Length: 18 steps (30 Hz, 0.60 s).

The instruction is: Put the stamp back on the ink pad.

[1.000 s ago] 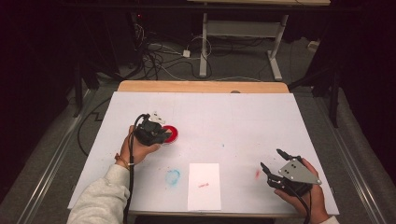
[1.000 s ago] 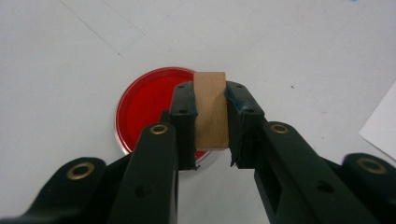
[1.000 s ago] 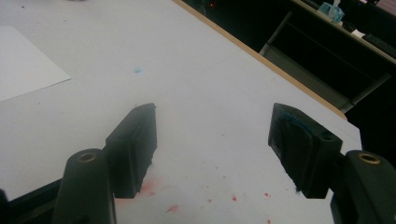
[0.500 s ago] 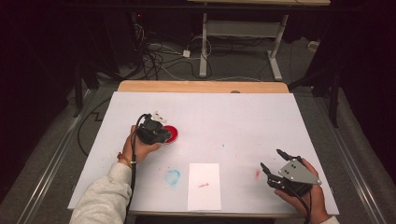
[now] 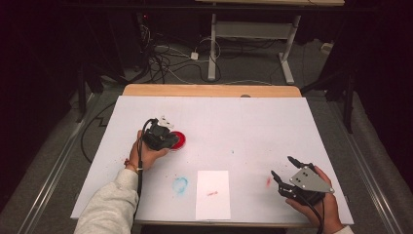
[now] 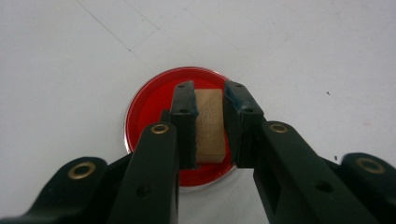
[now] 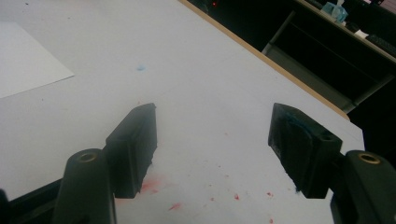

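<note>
Wooden block (image 6: 208,126) clamped over red dish (image 6: 149,105); left gripper (image 6: 209,100) mid-table.

At the centre of the frame, the left hand-held gripper (image 6: 209,119) clamps a tan wooden block (image 6: 208,126) between its black jaws, over a round red ink pad (image 6: 149,105) on the white table (image 6: 70,60).

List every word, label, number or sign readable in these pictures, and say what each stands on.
None can be read. The wooden block held over the red dish shows a bare face. The white sheet carries a red smear, no writing. The table cover bears blue and red stains, no letters.
</note>
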Each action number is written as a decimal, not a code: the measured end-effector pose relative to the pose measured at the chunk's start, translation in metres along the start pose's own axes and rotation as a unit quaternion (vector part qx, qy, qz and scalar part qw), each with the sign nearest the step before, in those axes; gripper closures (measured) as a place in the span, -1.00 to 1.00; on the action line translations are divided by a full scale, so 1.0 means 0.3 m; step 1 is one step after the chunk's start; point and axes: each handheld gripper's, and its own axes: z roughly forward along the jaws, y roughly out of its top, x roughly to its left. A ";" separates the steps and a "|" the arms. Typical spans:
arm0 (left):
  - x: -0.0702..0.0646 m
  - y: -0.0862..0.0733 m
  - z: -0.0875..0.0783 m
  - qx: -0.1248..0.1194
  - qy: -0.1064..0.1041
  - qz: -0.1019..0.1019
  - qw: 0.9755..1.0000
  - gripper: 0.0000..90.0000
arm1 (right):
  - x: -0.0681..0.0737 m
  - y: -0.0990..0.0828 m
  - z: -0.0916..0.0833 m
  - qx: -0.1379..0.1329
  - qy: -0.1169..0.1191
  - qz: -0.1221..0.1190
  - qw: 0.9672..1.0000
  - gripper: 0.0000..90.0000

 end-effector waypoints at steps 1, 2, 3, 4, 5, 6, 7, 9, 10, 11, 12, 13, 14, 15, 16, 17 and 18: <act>-0.001 0.000 0.001 0.001 0.002 0.002 1.000 0.63 | 0.000 0.000 -0.001 0.000 0.000 0.000 1.000 -0.27; -0.001 0.000 0.001 0.002 0.004 0.004 1.000 0.63 | 0.000 0.000 -0.001 0.000 0.000 0.001 1.000 -0.27; -0.002 0.000 0.002 0.003 0.004 0.007 1.000 0.63 | 0.000 0.000 -0.001 0.000 -0.001 0.001 1.000 -0.27; 0.000 -0.001 0.002 0.002 0.003 0.007 1.000 0.63 | -0.001 0.000 -0.001 0.000 -0.001 0.001 1.000 -0.27; 0.001 -0.003 0.002 0.000 0.002 0.005 1.000 0.63 | -0.001 0.000 -0.001 0.000 0.000 0.001 1.000 -0.27; 0.003 -0.005 0.002 -0.001 -0.001 0.005 1.000 0.63 | -0.001 0.000 -0.001 0.000 0.000 0.001 1.000 -0.27; 0.005 -0.008 0.002 -0.002 -0.003 0.005 1.000 0.63 | 0.000 0.000 -0.002 0.000 -0.001 0.001 1.000 -0.27; 0.007 -0.011 0.002 -0.005 -0.004 0.005 1.000 0.63 | -0.001 0.000 -0.004 -0.001 -0.001 0.001 1.000 -0.27; 0.006 -0.012 0.003 -0.005 -0.004 0.005 1.000 0.63 | -0.002 0.000 -0.004 -0.001 -0.001 0.001 1.000 -0.27; 0.005 -0.011 0.003 -0.005 -0.003 0.005 1.000 0.62 | -0.002 0.000 -0.004 -0.001 -0.001 0.001 1.000 -0.27; 0.004 -0.010 0.003 -0.004 -0.001 0.006 1.000 0.62 | -0.002 0.000 -0.004 -0.001 -0.001 0.001 1.000 -0.27; 0.004 -0.010 0.003 -0.004 -0.001 0.006 1.000 0.62 | -0.002 0.000 -0.004 -0.001 -0.001 0.001 1.000 -0.27; 0.003 -0.010 0.003 -0.005 0.000 0.004 1.000 0.62 | -0.002 0.000 -0.004 -0.001 -0.001 0.001 1.000 -0.27; 0.003 -0.011 0.003 -0.006 0.002 0.004 1.000 0.62 | -0.002 0.000 -0.004 -0.001 -0.001 0.001 1.000 -0.27; 0.002 -0.011 0.003 -0.006 0.003 0.004 1.000 0.61 | -0.002 0.000 -0.005 -0.002 -0.001 0.001 1.000 -0.27; 0.001 -0.011 0.003 -0.007 0.008 0.002 1.000 0.60 | -0.002 0.000 -0.005 -0.002 -0.001 0.001 1.000 -0.27; -0.001 -0.010 0.002 -0.006 0.017 0.002 1.000 0.57 | -0.003 0.000 -0.005 -0.003 -0.001 0.000 1.000 -0.27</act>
